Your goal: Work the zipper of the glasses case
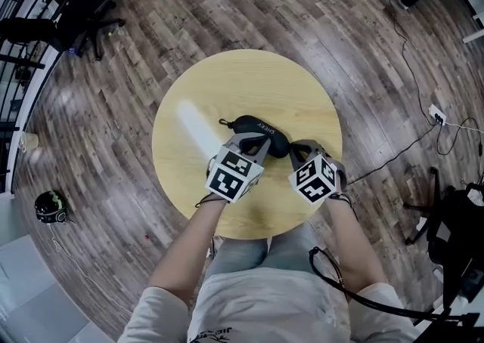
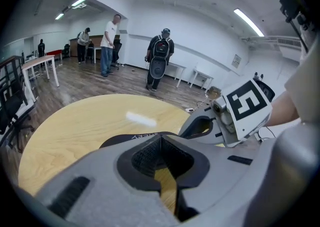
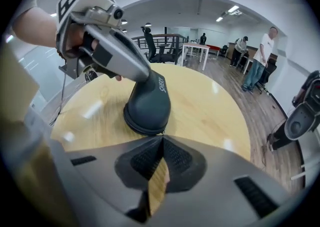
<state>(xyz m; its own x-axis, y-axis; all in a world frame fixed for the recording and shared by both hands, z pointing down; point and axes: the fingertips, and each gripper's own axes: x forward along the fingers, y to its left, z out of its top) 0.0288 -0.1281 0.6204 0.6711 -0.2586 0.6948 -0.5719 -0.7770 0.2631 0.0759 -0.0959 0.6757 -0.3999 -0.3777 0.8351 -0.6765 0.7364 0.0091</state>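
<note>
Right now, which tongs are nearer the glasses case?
Left. The left tongs lie across the glasses case, seemingly touching it; the right tongs sit shut just off its end.

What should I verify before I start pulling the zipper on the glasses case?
1. Glasses case lies flat on the table, away from the edge: ok.
2. Left gripper bears on the case: ok. Its jaws are together and its nose meets the top of the case in the right gripper view.
3. That hold is firm enough to resist a pull: cannot tell.
4. Right gripper is at the case's near end: ok, jaws together right at it.
5. Zipper pull caught between the right jaws: cannot tell, too small to make out.
6. How far the zipper is closed: cannot tell.
</note>
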